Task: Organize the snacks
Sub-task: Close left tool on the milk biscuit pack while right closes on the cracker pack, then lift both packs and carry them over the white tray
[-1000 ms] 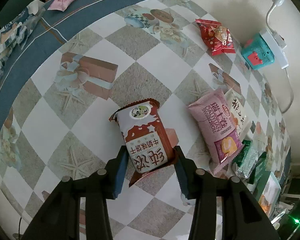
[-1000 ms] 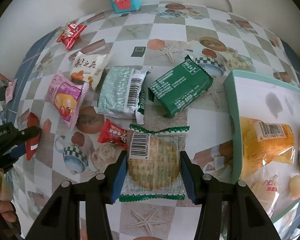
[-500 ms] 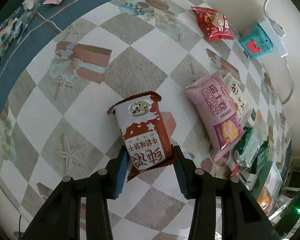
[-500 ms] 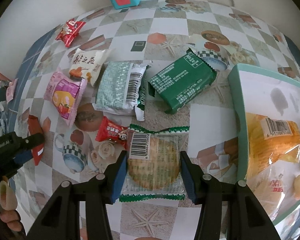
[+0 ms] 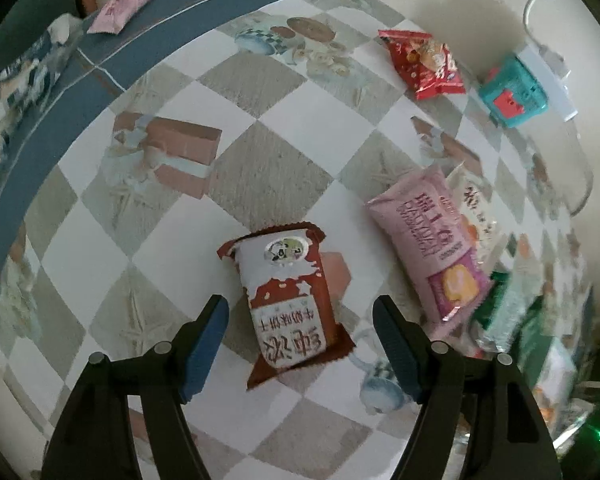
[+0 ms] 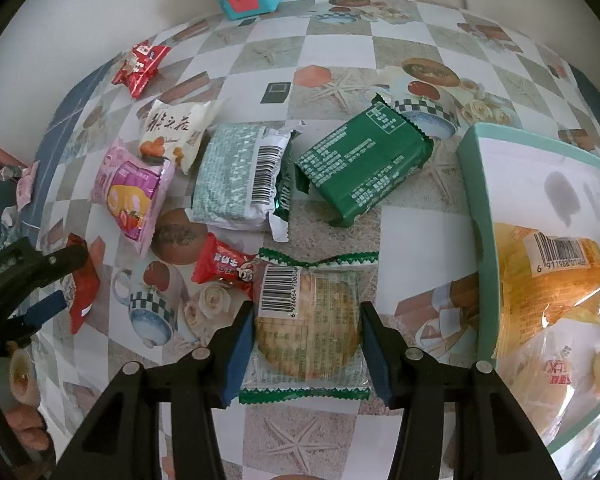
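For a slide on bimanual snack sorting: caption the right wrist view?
Right hand-held gripper shut on a clear-wrapped biscuit pack, beside the teal-rimmed tray already holding snacks.

On the bench [image 6: 340, 60], the cracker packet [image 6: 308, 320] lies left of the tray [image 6: 474, 184]. Behind it lie two biscuit packs [image 6: 364, 170], side by side. A bread packet [image 6: 552, 280] lies in the tray.

Dim, soft indoor light, strong fisheye bending, left view's right edge motion-blurred
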Motion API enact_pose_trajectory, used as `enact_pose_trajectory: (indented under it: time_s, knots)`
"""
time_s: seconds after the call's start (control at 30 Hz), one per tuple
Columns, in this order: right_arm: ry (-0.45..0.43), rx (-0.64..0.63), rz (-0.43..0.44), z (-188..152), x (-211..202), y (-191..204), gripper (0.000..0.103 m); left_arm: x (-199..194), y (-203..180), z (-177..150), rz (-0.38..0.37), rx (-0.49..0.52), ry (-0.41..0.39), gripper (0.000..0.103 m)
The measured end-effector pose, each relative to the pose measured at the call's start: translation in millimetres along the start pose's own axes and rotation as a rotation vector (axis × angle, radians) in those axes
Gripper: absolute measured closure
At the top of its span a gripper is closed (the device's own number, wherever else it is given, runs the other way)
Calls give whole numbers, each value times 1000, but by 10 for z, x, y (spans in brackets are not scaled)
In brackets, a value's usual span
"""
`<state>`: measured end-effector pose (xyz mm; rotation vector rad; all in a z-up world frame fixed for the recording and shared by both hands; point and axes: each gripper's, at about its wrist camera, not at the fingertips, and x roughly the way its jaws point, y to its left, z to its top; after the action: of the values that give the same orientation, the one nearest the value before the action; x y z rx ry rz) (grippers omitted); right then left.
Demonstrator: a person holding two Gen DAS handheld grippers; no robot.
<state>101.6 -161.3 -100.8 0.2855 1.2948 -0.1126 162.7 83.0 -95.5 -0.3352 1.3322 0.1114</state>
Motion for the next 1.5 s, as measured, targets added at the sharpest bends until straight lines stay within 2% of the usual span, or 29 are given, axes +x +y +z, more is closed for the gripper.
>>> enact_pose_trajectory:
  time_s: [0.07, 0.13, 0.2, 0.33, 0.53, 0.73, 0.87, 1.0, 1.23, 1.5]
  knots:
    - [-3, 3, 3, 0, 2, -3, 50, 60, -38, -9, 49, 11, -8, 28]
    - [-6, 8, 7, -2, -1, -7, 50, 110, -48, 37, 85, 17, -8, 36]
    - [-8, 16, 20, -1, -11, -25, 50, 97, -87, 29, 102, 27, -22, 62]
    - [-10, 39, 56, 18, -23, -69, 50, 96, -114, 3, 95, 28, -14, 62]
    - [-32, 48, 54, 48, -118, -71, 50, 58, -93, 0, 28, 0, 3, 62]
    - [-113, 39, 58, 48, -425, -9, 50, -239, -20, 45, -15, -8, -65, 62]
    - [-170, 25, 38, 38, -625, 39, 50, -473, -104, 40, -52, 11, -121, 62]
    - [-205, 21, 6, 15, -756, 40, 50, -692, -229, 1, -74, 56, -165, 62]
    - [-237, 57, -14, 13, -888, -150, 50, -828, -610, -89, -104, 154, -205, 62]
    - [-277, 169, -17, -28, -1093, -687, 50, -946, -1290, -437, -150, 346, -232, 62]
